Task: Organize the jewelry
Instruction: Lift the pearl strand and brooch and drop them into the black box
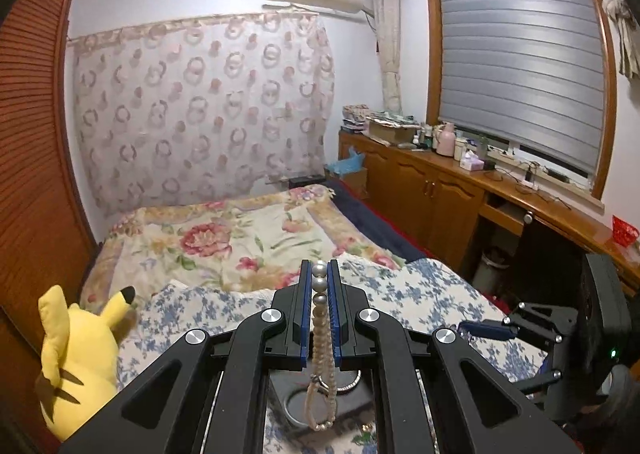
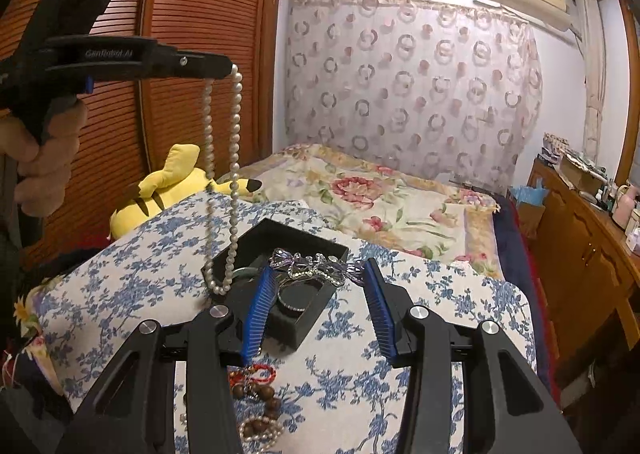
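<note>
My left gripper (image 1: pixel 320 274) is shut on a pearl necklace (image 1: pixel 321 342). In the right wrist view that gripper (image 2: pixel 230 69) is high at the left, and the necklace (image 2: pixel 236 157) hangs from it in a long loop down to the near left corner of a black jewelry box (image 2: pixel 256 242) on the blue-flowered cloth. The box holds a crystal butterfly hairpiece (image 2: pixel 316 264) and a sparkly bangle (image 2: pixel 298 304). My right gripper (image 2: pixel 316 286) is open and empty, just in front of the box. Wooden and red bead bracelets (image 2: pixel 256 394) lie on the cloth under it.
A yellow Pikachu plush (image 2: pixel 168 189) lies at the bed's left by the wooden louvered wardrobe (image 2: pixel 192 33). A floral bedspread (image 2: pixel 360 189) covers the far bed. A wooden cabinet (image 1: pixel 440 181) with clutter runs along the right wall under the window.
</note>
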A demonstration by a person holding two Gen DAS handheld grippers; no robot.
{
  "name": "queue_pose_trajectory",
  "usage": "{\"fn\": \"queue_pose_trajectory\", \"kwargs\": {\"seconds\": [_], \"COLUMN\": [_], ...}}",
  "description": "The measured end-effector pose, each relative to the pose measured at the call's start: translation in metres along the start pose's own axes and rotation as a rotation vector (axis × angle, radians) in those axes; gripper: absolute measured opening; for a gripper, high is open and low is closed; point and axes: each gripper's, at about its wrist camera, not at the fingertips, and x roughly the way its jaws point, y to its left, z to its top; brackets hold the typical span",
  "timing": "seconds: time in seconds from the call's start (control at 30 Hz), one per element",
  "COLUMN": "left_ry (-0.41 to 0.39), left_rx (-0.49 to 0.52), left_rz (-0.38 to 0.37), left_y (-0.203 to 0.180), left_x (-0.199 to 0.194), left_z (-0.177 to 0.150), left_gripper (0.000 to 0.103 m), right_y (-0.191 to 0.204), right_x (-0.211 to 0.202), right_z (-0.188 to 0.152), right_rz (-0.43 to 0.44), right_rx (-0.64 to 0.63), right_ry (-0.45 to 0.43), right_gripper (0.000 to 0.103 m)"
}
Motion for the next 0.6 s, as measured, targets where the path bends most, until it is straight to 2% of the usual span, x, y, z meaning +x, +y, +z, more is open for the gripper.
{"fn": "queue_pose_trajectory", "kwargs": {"seconds": [0.3,0.6], "left_ry": [0.028,0.153], "left_rx": [-0.011,-0.059], "left_rz": [0.035,0.072], "left_y": [0.011,0.033], "left_x": [0.027,0.081], "left_z": [0.004,-0.042], "left_gripper": [0.007,0.007], "right_y": [-0.005,0.005], "right_x": [0.025,0.061], "right_z": [0.003,-0.004], "right_rz": [-0.013,0.019], "right_rx": [0.013,0.002], "right_ry": [0.022,0.069], "right_gripper": [0.048,0.048]}}
